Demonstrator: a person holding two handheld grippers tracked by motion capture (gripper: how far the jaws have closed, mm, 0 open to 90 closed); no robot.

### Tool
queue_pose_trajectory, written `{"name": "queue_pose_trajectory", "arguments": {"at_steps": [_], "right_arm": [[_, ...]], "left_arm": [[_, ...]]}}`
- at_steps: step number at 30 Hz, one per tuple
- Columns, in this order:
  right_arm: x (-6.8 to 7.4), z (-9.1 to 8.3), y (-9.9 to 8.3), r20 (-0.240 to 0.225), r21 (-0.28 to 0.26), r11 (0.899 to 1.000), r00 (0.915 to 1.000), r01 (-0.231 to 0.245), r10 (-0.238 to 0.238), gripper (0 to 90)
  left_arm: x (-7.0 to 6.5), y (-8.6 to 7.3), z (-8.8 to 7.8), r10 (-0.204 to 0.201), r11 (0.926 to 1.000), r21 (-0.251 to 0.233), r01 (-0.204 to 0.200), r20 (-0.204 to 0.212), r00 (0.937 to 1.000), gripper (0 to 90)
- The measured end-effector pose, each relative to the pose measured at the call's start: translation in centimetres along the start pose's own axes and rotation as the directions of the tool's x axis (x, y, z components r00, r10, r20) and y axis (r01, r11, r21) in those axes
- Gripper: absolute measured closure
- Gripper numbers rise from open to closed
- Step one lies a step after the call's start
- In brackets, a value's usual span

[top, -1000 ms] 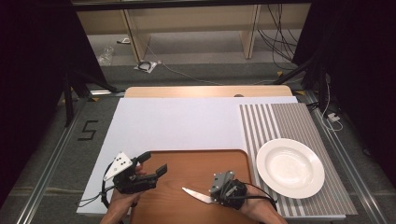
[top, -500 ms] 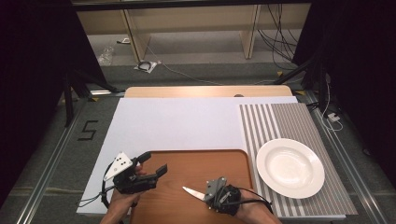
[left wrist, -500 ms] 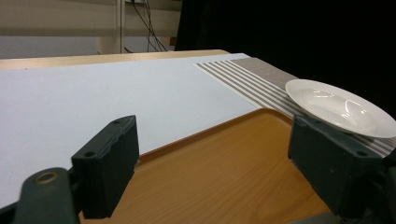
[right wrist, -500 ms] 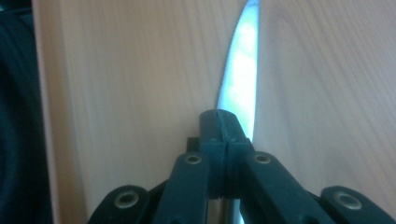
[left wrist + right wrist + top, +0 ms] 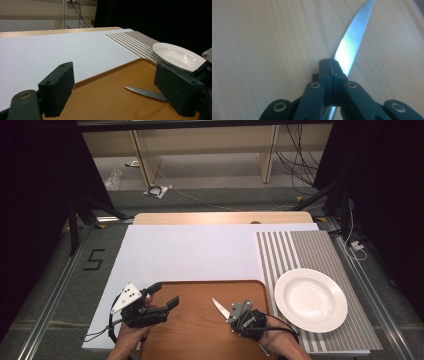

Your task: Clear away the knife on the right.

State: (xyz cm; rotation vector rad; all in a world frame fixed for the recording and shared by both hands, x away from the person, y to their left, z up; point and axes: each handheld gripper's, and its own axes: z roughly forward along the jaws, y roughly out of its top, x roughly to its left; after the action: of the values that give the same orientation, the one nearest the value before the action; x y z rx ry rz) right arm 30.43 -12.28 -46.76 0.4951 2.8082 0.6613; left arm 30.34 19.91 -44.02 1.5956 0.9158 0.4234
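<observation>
- Right gripper view first: the right gripper (image 5: 329, 65) has its jaws pinched together on a serrated knife (image 5: 354, 37), gripping it around where blade meets handle, so the blade sticks out past the tips over the wooden tray (image 5: 262, 37).
- High view puts that knife (image 5: 220, 308) over the near right part of the tray (image 5: 200, 340), tip pointing far-left, with the right gripper (image 5: 239, 312) just behind it.
- The left gripper (image 5: 162, 295) sits at the near left edge of the tray with its jaws spread wide and nothing between them. Left gripper view shows the same: the knife (image 5: 146, 93) is off to the right, apart from the left jaws.
- A white plate (image 5: 310, 299) sits on the striped mat (image 5: 295, 250) just right of the tray, and the white sheet (image 5: 200, 255) takes up the far side of the table.
- My guess is the knife is being carried or placed. To do it well I'd keep the grip tight, since a smooth thin blade can pivot in the pads.
- I'd also keep the blade low and level, move slowly, and keep the tip away from the left hand.
- If it's headed for the mat, watch the tray's raised rim on the way over.
</observation>
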Motion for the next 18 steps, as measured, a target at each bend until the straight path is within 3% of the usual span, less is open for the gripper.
{"name": "queue_pose_trajectory", "arguments": {"at_steps": [9,18], "right_arm": [[-1.4,-0.6,-1.0,0.033,0.027,0.998,0.9977,-0.06,0.06,90.0],[-1.9,-1.2,-2.1,0.073,0.053,0.991,0.9905,-0.12,0.116,90.0]], "left_arm": [[0.0,0.0,0.0,0.001,1.0,-0.001,-0.001,0.0,1.0,16.4],[-0.1,0.0,0.0,0.002,1.0,-0.001,-0.001,0.002,1.0,16.4]]}}
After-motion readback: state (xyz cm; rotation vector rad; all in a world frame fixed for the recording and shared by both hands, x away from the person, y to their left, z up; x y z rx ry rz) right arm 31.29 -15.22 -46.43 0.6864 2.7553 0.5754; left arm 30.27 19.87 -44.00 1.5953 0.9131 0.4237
